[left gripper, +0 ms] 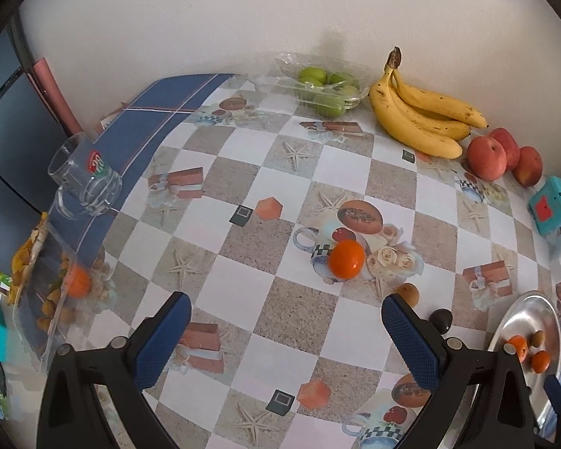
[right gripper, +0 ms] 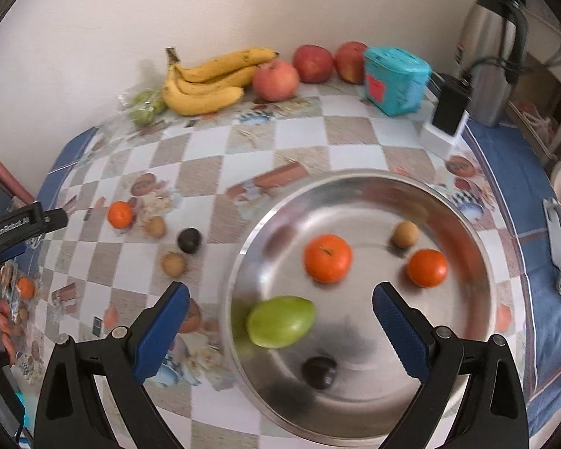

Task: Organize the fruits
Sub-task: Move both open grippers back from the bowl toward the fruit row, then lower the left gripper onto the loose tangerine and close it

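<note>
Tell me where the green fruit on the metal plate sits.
In the right wrist view, the green fruit lies on the metal plate's near-left part, below the larger orange, left of the dark plum.

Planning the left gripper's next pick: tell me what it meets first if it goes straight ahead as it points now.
Most likely the tangerine on the table. It lies ahead of the open left gripper, a little right of its centre line, with only bare cloth between. Depth is uncertain through the fisheye, so it might pass just left of it.
</note>
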